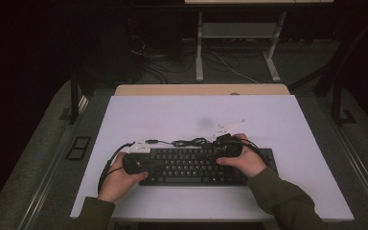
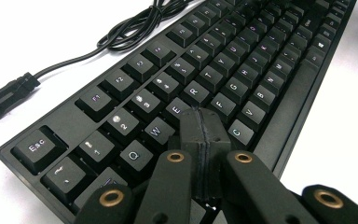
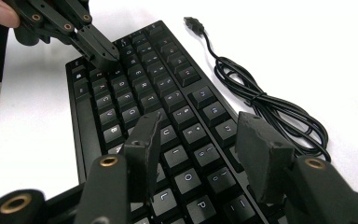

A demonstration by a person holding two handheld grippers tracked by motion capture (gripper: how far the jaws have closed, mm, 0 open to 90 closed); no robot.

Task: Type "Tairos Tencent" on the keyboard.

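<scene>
A: Start at your left. Your left hand-held gripper point(image 1: 135, 163) sits over the left end of the flat black plastic keyboard point(image 1: 191, 165), jaws clenched together with nothing between them. Why clench?

B: As I judge it, so the joined tips make one blunt point for pressing a single key. In the left gripper view that point hovers near the E and D keys point(image 2: 175, 110); I can't tell whether it touches one.

A: And the keyboard itself?

B: It lies flat on the white table point(image 1: 172, 115), near your edge, square to you, so both hands reach it.

A: Moving right?

B: Its thin black cable point(image 3: 265, 105) lies bundled behind the keyboard, the plug point(image 3: 193, 22) loose on the table, unplugged. Your right hand-held gripper point(image 3: 200, 154) hangs over the right end, jaws released and spread above the O and P keys, gripping nothing.

A: The count?

B: One keyboard, one cable, two hand-held grippers.
</scene>
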